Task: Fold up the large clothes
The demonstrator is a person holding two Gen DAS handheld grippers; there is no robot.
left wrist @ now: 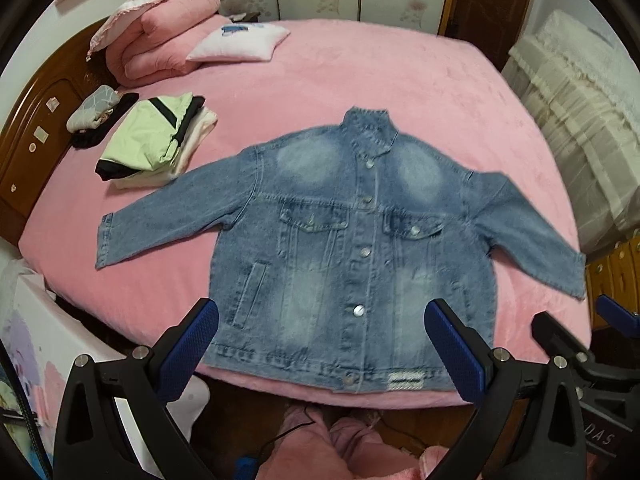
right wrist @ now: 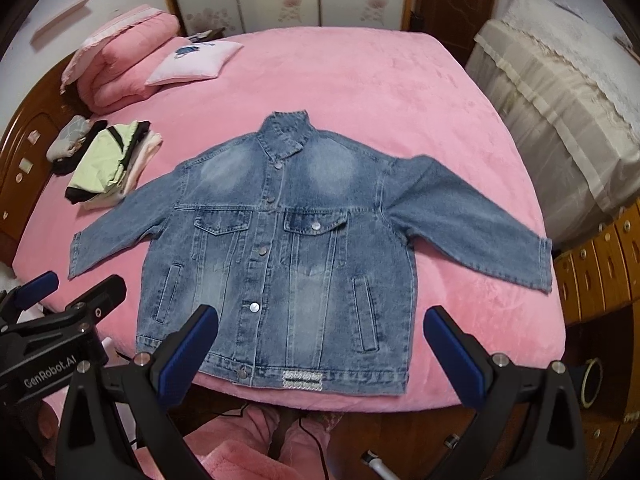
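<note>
A blue denim jacket point(left wrist: 340, 248) lies flat, front up and buttoned, on the pink bed point(left wrist: 360, 80), both sleeves spread outward and the hem at the near edge. It also shows in the right wrist view point(right wrist: 288, 248). My left gripper point(left wrist: 322, 328) is open and empty, held above the hem on the near side. My right gripper point(right wrist: 320, 332) is open and empty, also above the hem. The right gripper shows at the right edge of the left wrist view point(left wrist: 580, 344); the left gripper shows at the left of the right wrist view point(right wrist: 60, 300).
A stack of folded clothes point(left wrist: 156, 140) lies left of the jacket. A folded pink quilt point(left wrist: 160, 32) and a white cushion point(left wrist: 240, 42) sit at the far left. A wooden headboard point(left wrist: 36, 120) runs along the left. A cloth-covered piece of furniture point(right wrist: 560, 120) stands right.
</note>
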